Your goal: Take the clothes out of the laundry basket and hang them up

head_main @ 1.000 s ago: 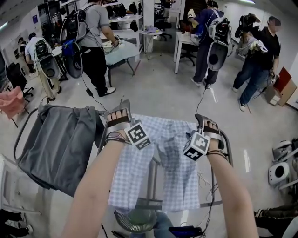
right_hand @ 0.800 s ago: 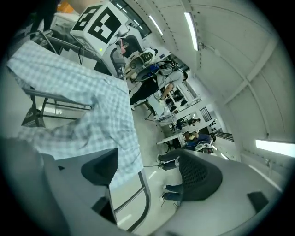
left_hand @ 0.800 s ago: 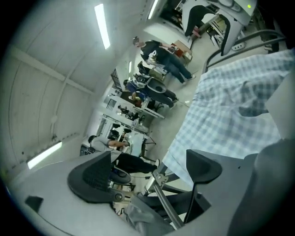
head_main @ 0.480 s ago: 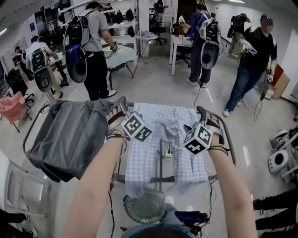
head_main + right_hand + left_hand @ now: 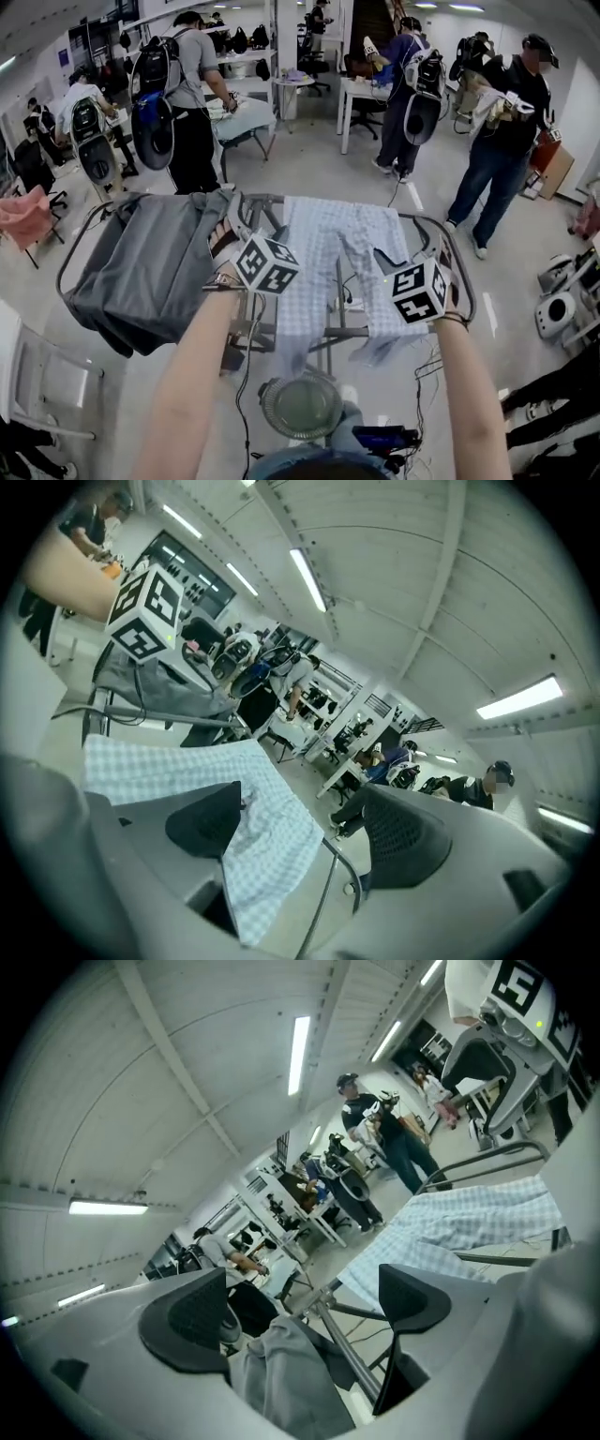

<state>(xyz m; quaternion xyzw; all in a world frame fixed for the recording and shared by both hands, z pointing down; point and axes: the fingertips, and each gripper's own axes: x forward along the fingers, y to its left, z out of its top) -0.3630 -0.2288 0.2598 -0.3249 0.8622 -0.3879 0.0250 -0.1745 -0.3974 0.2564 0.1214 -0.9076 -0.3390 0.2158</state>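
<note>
Over the drying rack (image 5: 262, 198) the air is open. The left gripper (image 5: 305, 1312) and the right gripper (image 5: 300, 827) both hang there, jaws apart with nothing between them. The rack's left end is blocked by a grey garment (image 5: 150, 267) draped thick over the rails, and its middle is covered by a checked garment (image 5: 323, 253). Between the two garments a narrow strip of bare rail is left, and the rack's right end is bare rail too. Under the rack, cables (image 5: 349, 302) and a round disc (image 5: 300, 405) clutter the ground. Beyond the rack's far side lies open floor (image 5: 319, 169), then people (image 5: 502, 141) standing.
</note>
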